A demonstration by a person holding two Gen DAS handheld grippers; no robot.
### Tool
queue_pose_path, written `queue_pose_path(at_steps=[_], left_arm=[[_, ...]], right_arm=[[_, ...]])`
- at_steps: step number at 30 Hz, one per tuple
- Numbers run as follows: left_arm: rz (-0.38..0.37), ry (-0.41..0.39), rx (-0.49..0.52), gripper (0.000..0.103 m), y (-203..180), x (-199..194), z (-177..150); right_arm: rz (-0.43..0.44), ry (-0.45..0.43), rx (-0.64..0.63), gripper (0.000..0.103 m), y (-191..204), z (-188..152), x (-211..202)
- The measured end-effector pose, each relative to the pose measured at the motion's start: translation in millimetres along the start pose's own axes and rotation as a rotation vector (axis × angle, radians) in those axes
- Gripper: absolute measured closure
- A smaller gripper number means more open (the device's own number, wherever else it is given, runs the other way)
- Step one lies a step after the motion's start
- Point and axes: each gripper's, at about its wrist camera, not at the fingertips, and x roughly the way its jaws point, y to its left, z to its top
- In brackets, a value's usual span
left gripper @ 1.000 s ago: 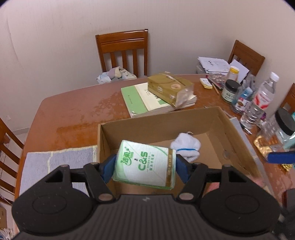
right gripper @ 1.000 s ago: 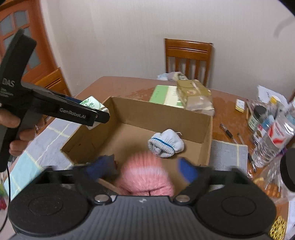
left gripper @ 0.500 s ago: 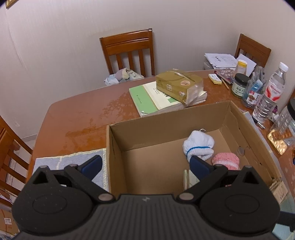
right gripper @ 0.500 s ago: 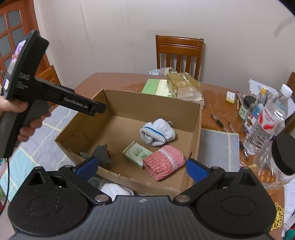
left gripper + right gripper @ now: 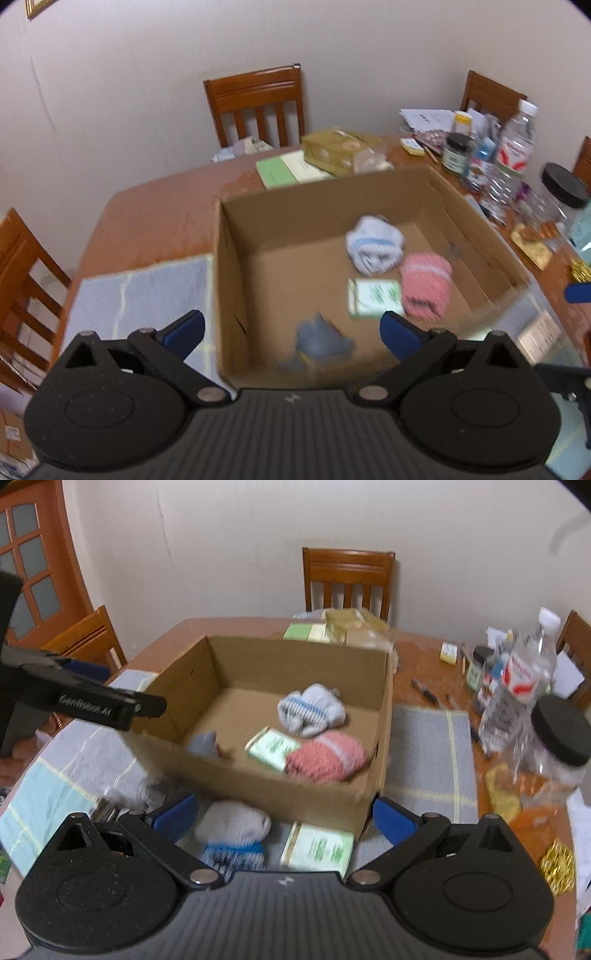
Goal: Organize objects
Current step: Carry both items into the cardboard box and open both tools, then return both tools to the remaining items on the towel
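right hand-held gripper (image 5: 282, 818) held wide, empty; rolled sock (image 5: 231, 832) and tissue pack (image 5: 317, 847) seen just below on desk (image 5: 424, 657), outside cardboard box (image 5: 295, 790); left hand-held gripper (image 5: 291, 332) wide over box.

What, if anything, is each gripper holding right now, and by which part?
Nothing. The left gripper and the right gripper both stand open with empty jaws; the tissue pack lies loose in the cardboard box.

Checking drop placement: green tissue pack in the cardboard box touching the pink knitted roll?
Touching. In the right wrist view the green tissue pack lies against the pink knitted roll with no visible gap.
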Motion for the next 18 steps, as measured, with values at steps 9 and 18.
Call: queue_pose_path(at_steps=[9, 18], left_arm=[[-0.029, 0.003, -0.045, 0.002, -23, -28, -58], [-0.034, 0.005, -0.086, 0.002, -37, -48, -99]], right_arm=[[-0.005, 0.033, 0.017, 0.000, 3, -41, -14], [-0.065, 0.079, 0.012, 0.000, 5, -80, -22]])
